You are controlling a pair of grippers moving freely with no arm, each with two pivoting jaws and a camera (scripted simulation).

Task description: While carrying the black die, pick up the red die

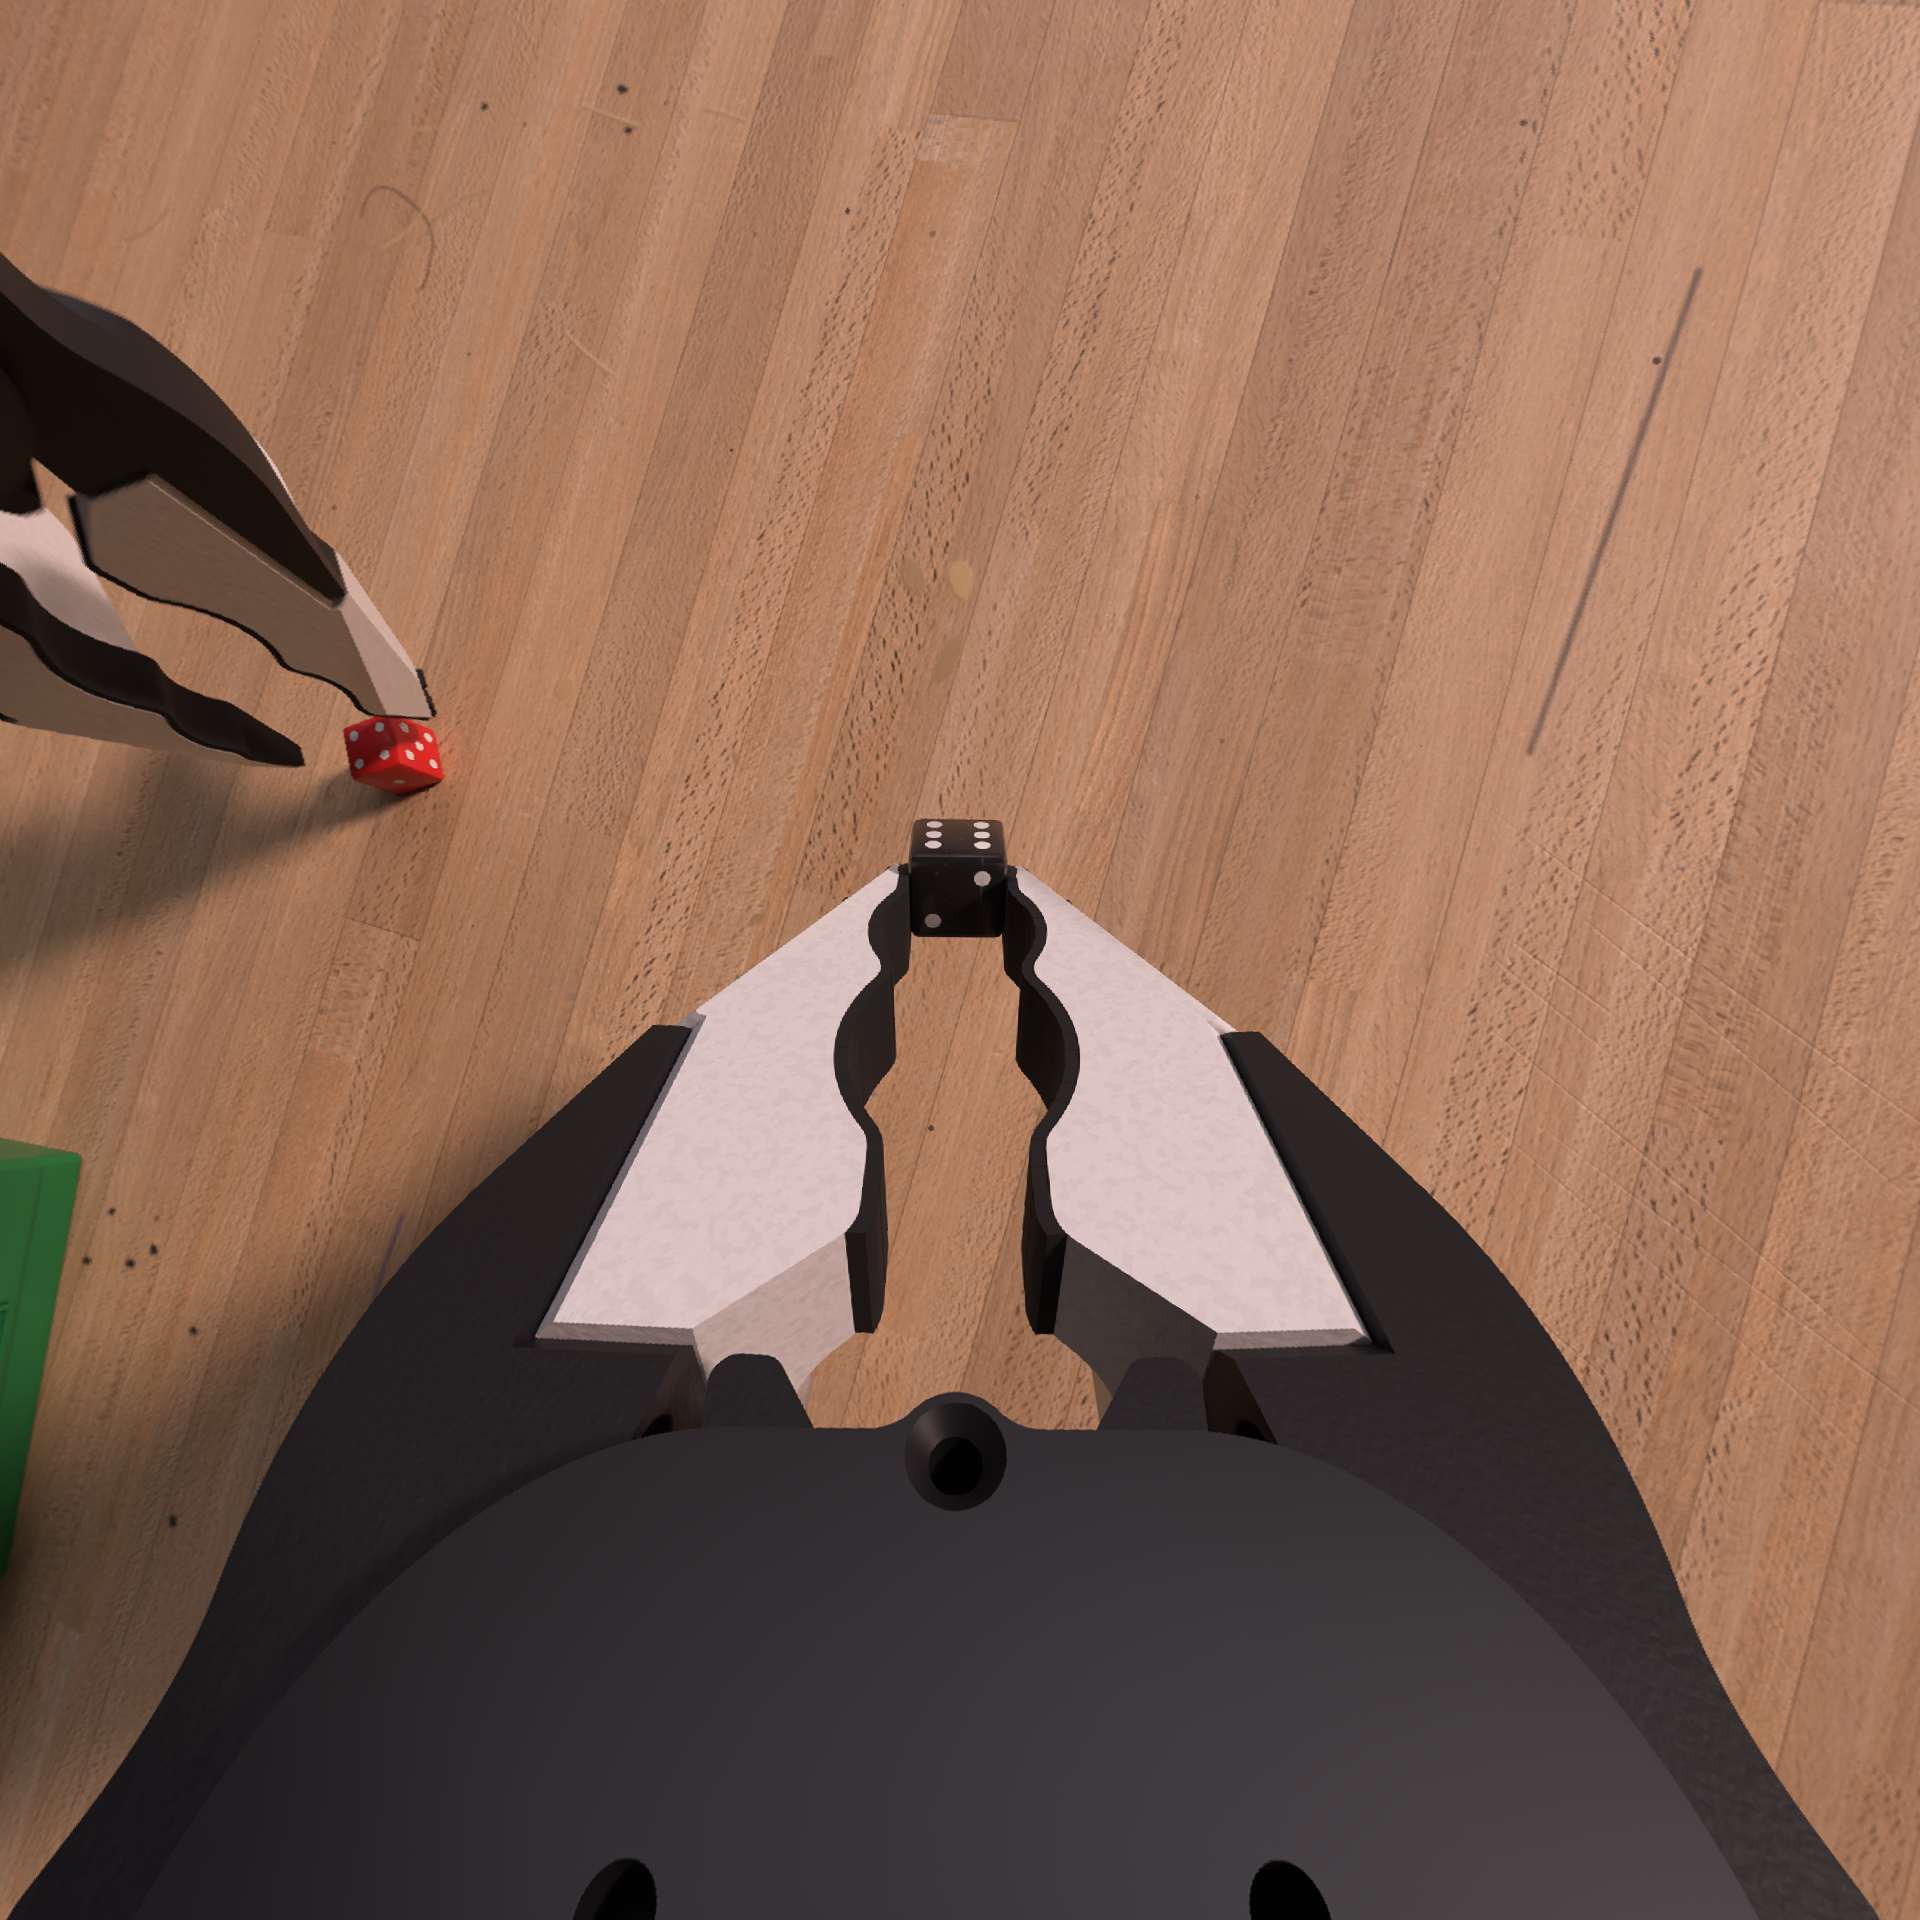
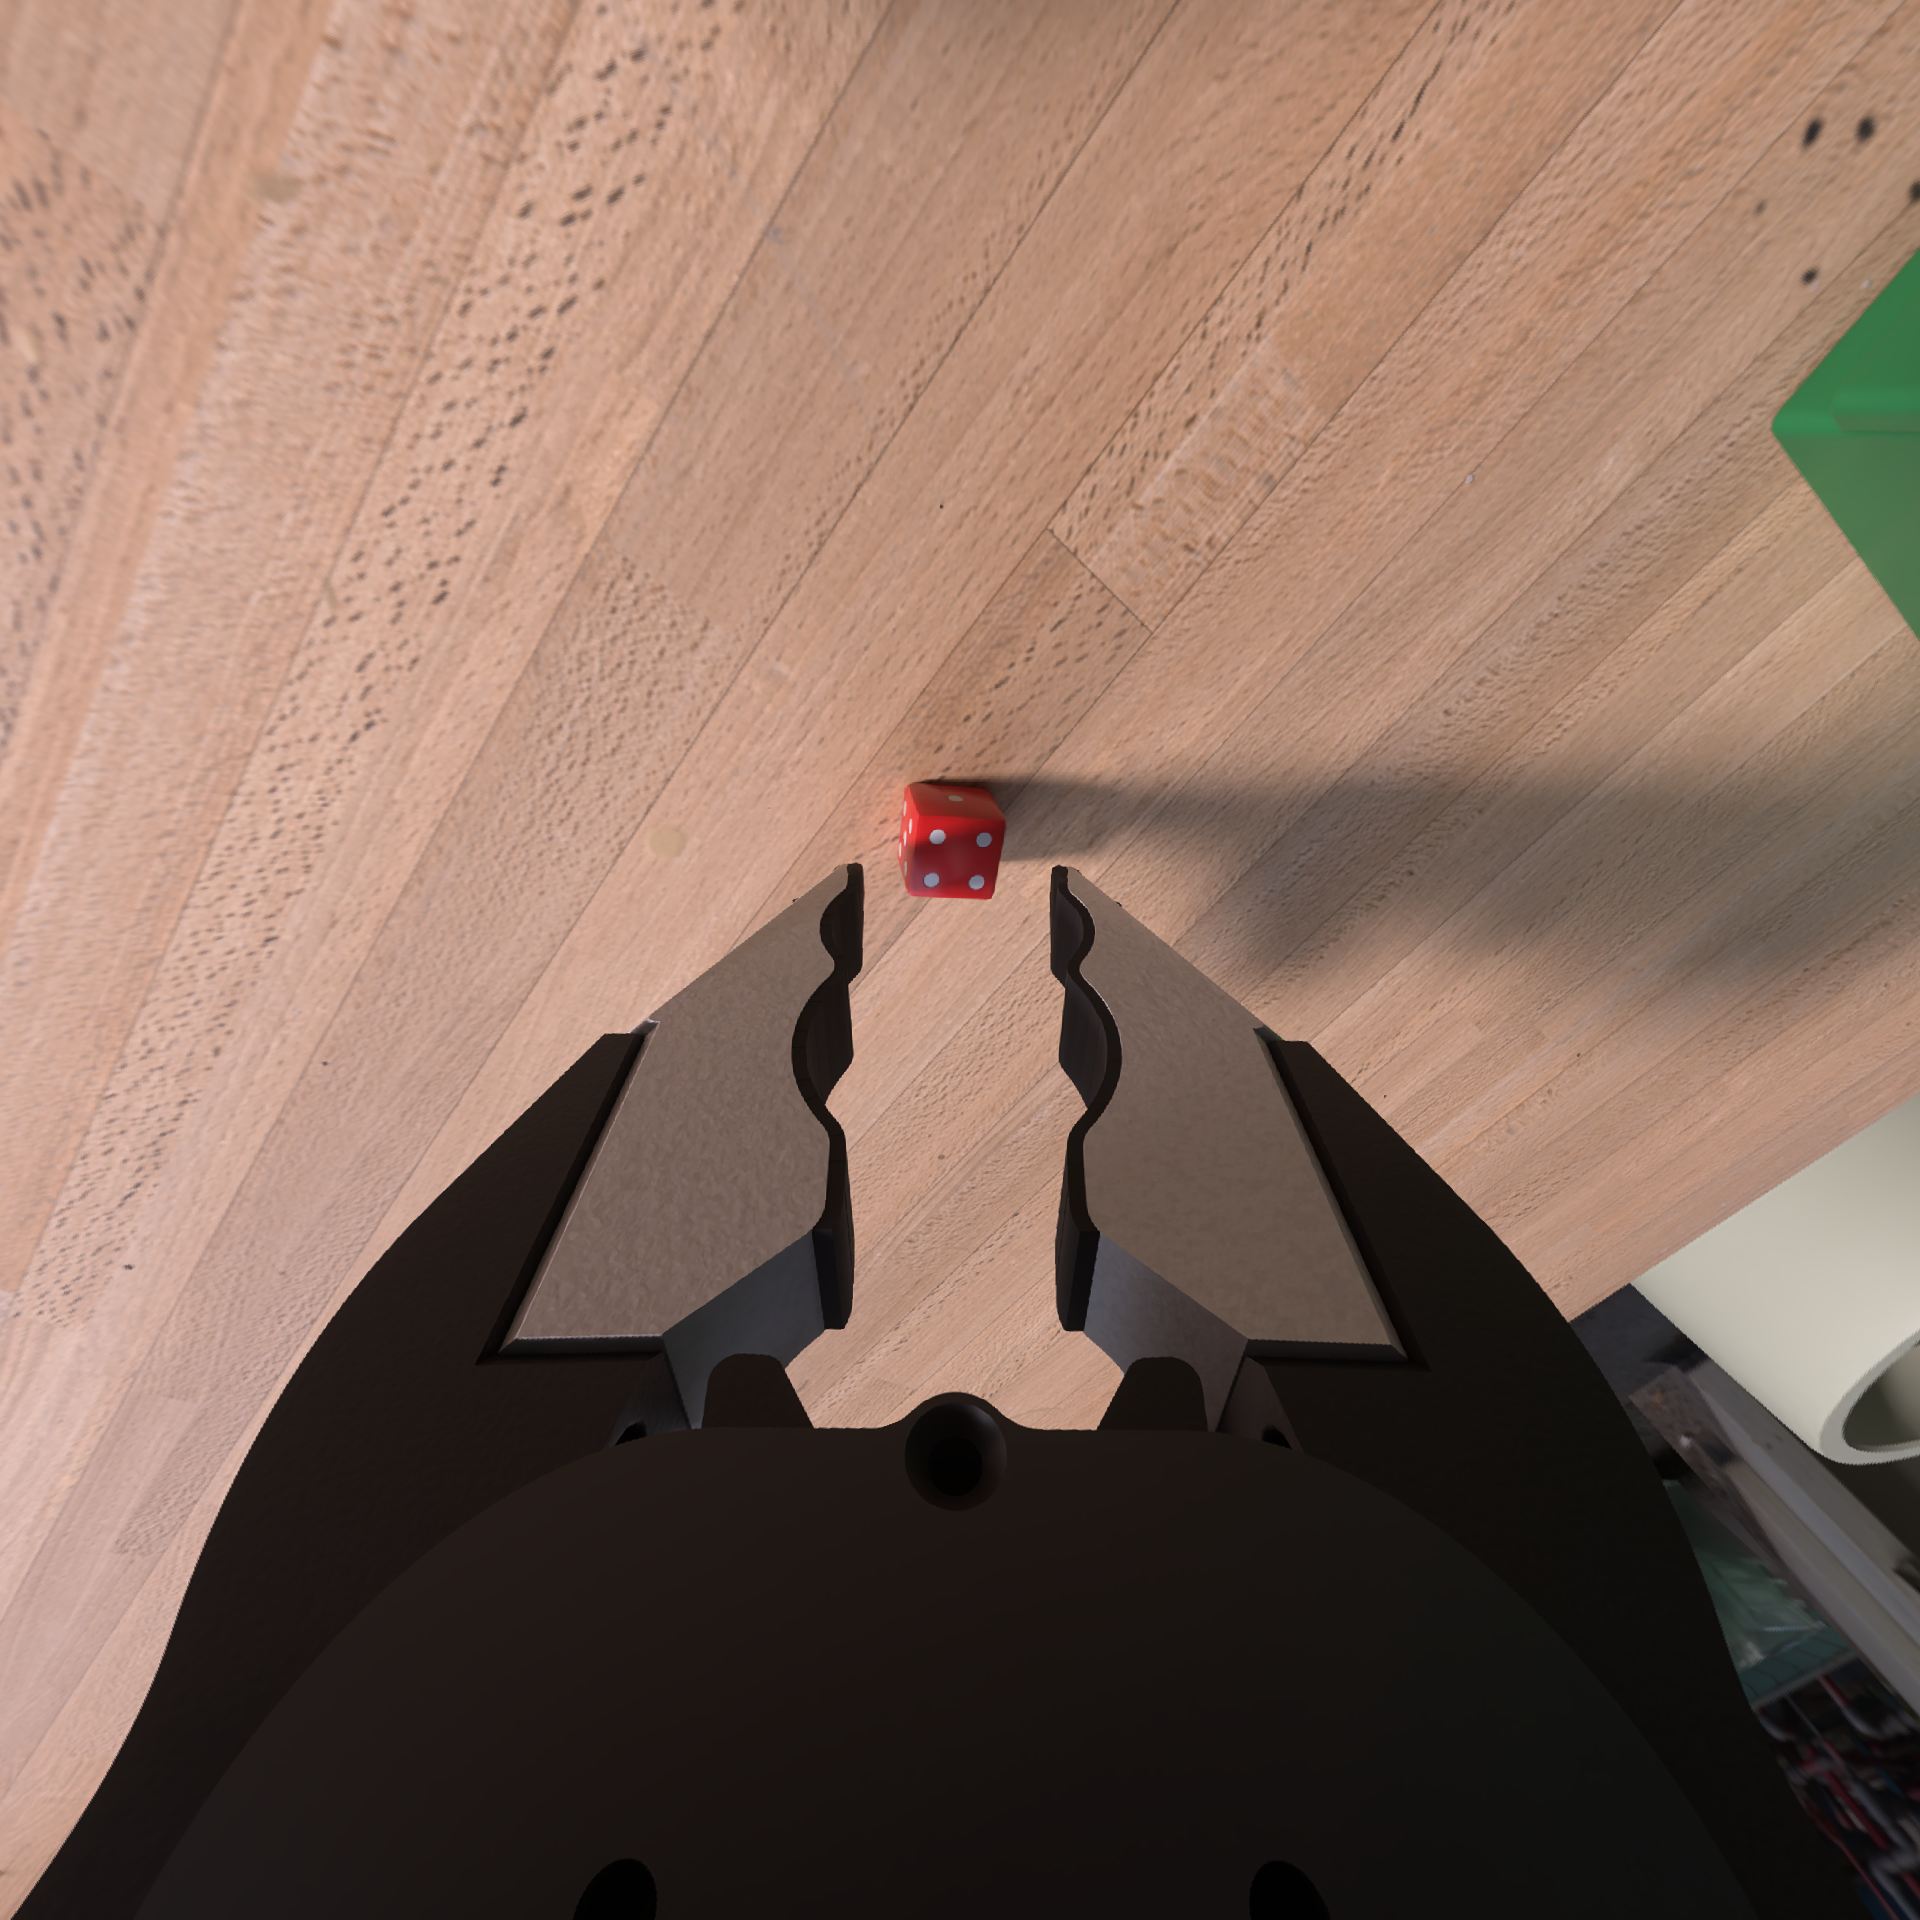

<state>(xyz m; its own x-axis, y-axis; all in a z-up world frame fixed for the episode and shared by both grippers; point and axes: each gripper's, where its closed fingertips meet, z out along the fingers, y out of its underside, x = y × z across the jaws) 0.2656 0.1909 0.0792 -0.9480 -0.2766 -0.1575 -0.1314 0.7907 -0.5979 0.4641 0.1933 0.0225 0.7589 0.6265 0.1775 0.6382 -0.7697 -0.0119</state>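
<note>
My left gripper [image 1: 957,871] has the black die [image 1: 957,878] pinched right at the tips of its jaws, held over the wooden bench [image 1: 1247,520], white pips showing on the top and near faces. Off to that gripper's left sits the red die [image 1: 394,755] on the bench, and from here I can see my right gripper [image 1: 364,732] coming in from the side, one tip just above the die, the other just beside it. Switch to the right wrist view and the picture sharpens: the right gripper [image 2: 956,878] has its jaws spread, gripping nothing, and the red die [image 2: 952,840] lies just ahead of the tips, centred on the gap, not yet between them. The black die doesn't show in this view at all. A green box [image 2: 1870,457] sits far right ahead of these jaws; the left view catches only its edge [image 1: 31,1330]. A pale cylinder [image 2: 1808,1309] lies off the bench edge, right-hand side only.
</note>
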